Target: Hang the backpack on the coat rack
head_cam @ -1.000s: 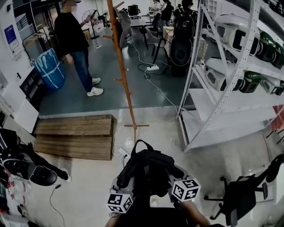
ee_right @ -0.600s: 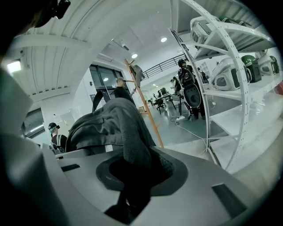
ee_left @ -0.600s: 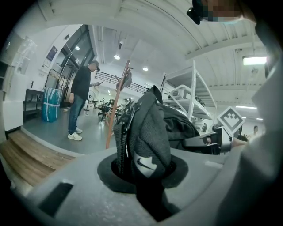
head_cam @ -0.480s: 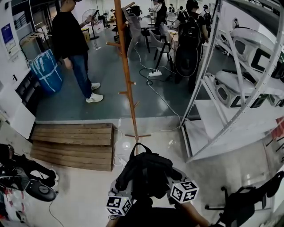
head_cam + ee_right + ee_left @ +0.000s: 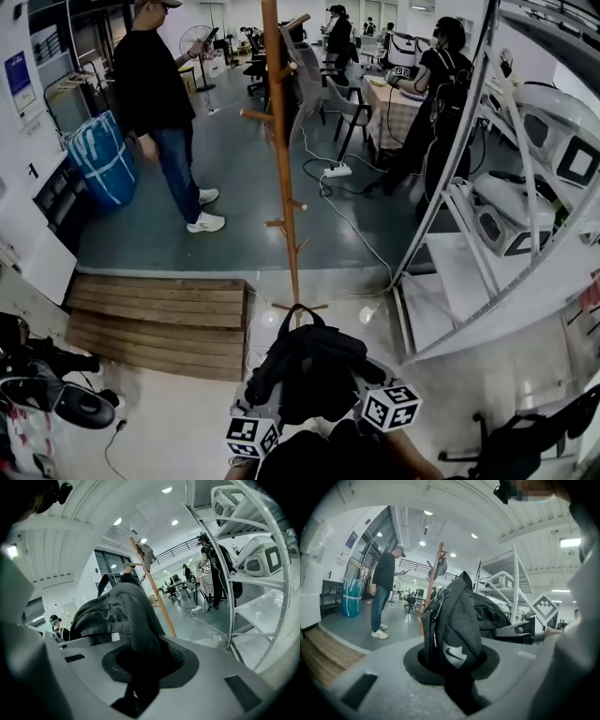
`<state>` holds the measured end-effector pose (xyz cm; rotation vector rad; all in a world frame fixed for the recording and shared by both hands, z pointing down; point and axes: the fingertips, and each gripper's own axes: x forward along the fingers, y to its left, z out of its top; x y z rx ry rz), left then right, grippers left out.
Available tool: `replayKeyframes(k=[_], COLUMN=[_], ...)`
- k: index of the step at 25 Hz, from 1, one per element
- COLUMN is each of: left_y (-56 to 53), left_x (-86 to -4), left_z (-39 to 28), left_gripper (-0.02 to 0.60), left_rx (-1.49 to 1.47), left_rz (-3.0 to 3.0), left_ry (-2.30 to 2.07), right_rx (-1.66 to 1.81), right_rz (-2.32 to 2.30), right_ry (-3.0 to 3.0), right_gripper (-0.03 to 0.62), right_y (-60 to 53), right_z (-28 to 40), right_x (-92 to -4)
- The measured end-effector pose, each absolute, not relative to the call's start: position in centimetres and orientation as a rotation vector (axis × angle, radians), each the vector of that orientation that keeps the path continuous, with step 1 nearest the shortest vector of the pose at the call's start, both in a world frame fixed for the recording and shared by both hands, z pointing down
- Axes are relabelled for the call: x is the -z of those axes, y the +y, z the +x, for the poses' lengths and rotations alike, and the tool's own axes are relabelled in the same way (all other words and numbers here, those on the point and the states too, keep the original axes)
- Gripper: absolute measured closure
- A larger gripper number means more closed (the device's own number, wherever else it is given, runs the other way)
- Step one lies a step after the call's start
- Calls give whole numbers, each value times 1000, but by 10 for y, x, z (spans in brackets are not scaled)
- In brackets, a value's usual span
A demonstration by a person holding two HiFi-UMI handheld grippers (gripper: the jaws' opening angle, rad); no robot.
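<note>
Both grippers carry a black backpack at the bottom centre of the head view, its top loop pointing toward the coat rack. My left gripper is shut on a padded black shoulder strap, which fills its jaws. Backpack fabric is likewise clamped in my right gripper, which is shut on it. The wooden coat rack stands straight ahead with its base just beyond the backpack. It also shows as the coat rack in the left gripper view and as the coat rack in the right one, with a garment on its top pegs.
A person stands left of the rack beside a blue bag. A wooden pallet lies at the left. White shelving lines the right. A power strip and cables run across the floor behind the rack. More people sit at the back.
Both grippers and the backpack have advanced toward the coat rack; its base now lies just past the backpack. The grips have not changed.
</note>
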<state>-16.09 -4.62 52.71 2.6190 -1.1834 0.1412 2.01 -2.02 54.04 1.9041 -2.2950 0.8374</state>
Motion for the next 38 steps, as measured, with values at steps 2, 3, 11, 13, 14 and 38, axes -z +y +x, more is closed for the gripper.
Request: replayKeyframes(k=[2,3,11,13,14,38], left_y=[-58,-65,-107,-118,-124,-240], left_x=[-527,-527,-532,-534,-534,-558], left_z=[-161,-162,-146,-137,-132,-30], left_gripper=[495,495,495,495,495,495], left_rx=[-147,-147,-146,-151,-153,-134], left_rz=[2616,2613,2539,2520,2509,2334], left_ry=[-1197,-1202,-1293,-1326,-1340,-1549], right_rx=[-839,-838,-853,-861,-865,-851], right_rz=[1896,1892,1785,1747,1729,1460], right_ry=[-2301,-2304,-2342,-2358,-2365,-2501], right_gripper=[513,513,513,513,513,513], right_y=[-33,-40,-96,-110,-118,-274], right_z=[20,20,36,45,50,149], right_x=[-541,-540,-546,-549,-551,-574])
